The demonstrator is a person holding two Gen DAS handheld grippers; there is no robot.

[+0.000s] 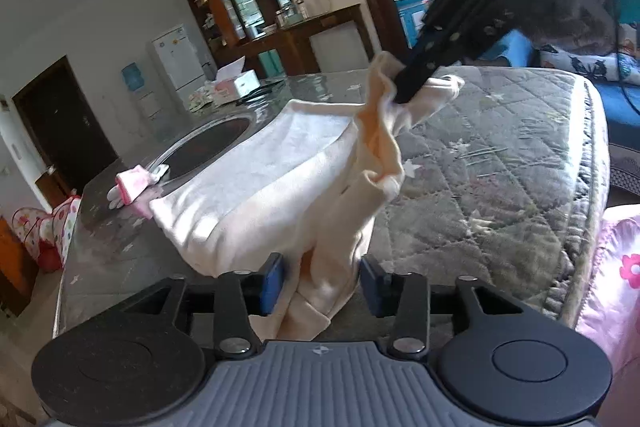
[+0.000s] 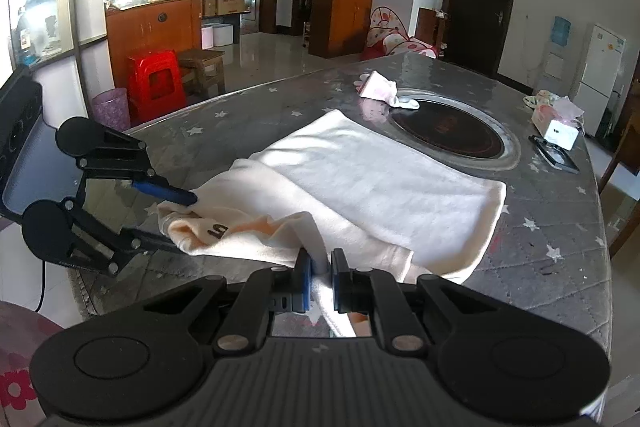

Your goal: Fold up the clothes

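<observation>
So far your cream garment (image 2: 384, 183) lies mostly flat on the table (image 2: 560, 227), only its near edge bunched. Your left gripper (image 1: 320, 285) stands open around that fold; your right gripper (image 2: 320, 269) pinches it, folding remains.

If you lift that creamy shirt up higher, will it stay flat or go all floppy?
Probably floppy: the shirt already sags and bunches where the right gripper pinches it. It looks light, since one pinched fold holds it up. It may slip from the left gripper, whose pads stand apart.
</observation>
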